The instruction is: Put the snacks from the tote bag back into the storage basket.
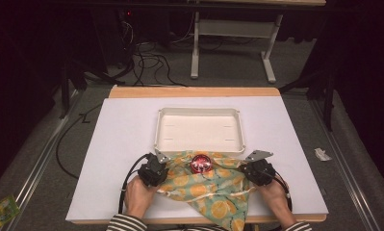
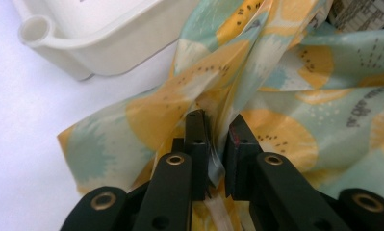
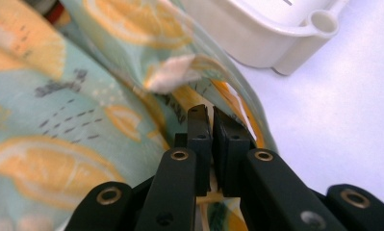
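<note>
Cloth gathered at both sides is the business at hand: a drawstring bag (image 1: 211, 185) printed with orange slices on pale green lies at the near edge of the white table (image 1: 117, 139), its far rim touching the near wall of a shallow white tray (image 1: 199, 129), and a red can (image 1: 200, 164) shows in its open mouth. At the left, the left gripper (image 1: 157, 169) has its jaws drawn close on a bunched fold of the bag's left edge, the fabric and a pale strip of hem or cord caught between them in the left gripper view (image 2: 213, 144). In the middle, the can sits just inside the opening, near the tray. At the right, the right gripper (image 1: 257, 169) has its jaws almost pressed together on the right edge, a thin layer of cloth between them (image 3: 212, 137). The step seems to be holding the mouth at both sides, either to spread it or to carry the bag. To do it well, both grips should stay firm on the hem rather than on loose single cloth, which could slip out; the two hands should move evenly, so the can does not roll out of the mouth; and the rim should be kept from snagging on the tray's corner.
</note>
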### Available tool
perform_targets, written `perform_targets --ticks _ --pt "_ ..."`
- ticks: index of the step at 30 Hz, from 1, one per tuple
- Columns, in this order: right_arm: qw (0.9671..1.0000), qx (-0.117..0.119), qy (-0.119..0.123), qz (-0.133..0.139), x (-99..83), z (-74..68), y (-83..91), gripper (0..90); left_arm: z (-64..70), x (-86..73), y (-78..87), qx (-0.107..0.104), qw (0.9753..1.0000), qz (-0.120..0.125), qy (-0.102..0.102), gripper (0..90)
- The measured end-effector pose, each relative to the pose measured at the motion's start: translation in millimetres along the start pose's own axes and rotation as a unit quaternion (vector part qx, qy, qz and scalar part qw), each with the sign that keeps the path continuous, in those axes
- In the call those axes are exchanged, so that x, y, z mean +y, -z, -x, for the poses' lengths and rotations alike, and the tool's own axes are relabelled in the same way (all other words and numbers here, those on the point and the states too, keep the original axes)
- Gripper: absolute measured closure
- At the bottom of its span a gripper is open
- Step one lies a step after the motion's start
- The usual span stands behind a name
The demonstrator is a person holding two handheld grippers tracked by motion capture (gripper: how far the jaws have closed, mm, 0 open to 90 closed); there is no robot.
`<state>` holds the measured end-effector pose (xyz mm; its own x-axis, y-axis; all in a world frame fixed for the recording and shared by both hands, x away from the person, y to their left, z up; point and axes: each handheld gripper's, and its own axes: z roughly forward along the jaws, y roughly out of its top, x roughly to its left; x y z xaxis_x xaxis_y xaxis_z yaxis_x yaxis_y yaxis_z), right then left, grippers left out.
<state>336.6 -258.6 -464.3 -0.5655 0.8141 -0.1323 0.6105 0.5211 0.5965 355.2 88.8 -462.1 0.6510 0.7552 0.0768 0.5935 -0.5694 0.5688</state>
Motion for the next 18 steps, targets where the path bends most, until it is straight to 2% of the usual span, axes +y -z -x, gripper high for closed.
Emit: perform_targets --ticks 5,6,9,13,18 --pt "0.9998 -0.009 0.016 -0.001 -3.8 1.1 2.1 90.0 -3.0 -7.1 2.9 0.012 0.9999 0.007 -0.004 83.7" --pt "0.9998 -0.015 0.015 -0.003 -5.9 2.4 3.0 90.0 -4.5 -8.6 3.4 0.012 0.9999 0.010 -0.002 84.4" --pt "1.0000 -0.009 0.005 0.001 -10.6 7.7 5.4 90.0 -8.1 -13.2 5.3 0.010 0.9998 0.015 0.004 84.7" --pt "0.9999 -0.010 0.007 0.006 -13.6 8.7 6.4 90.0 -10.7 -16.4 6.1 0.012 0.9997 0.020 0.004 85.7" --pt "0.9999 -0.011 0.009 0.009 -16.4 11.2 7.6 90.0 -17.8 -21.1 6.6 0.012 0.9993 0.031 0.016 86.3"
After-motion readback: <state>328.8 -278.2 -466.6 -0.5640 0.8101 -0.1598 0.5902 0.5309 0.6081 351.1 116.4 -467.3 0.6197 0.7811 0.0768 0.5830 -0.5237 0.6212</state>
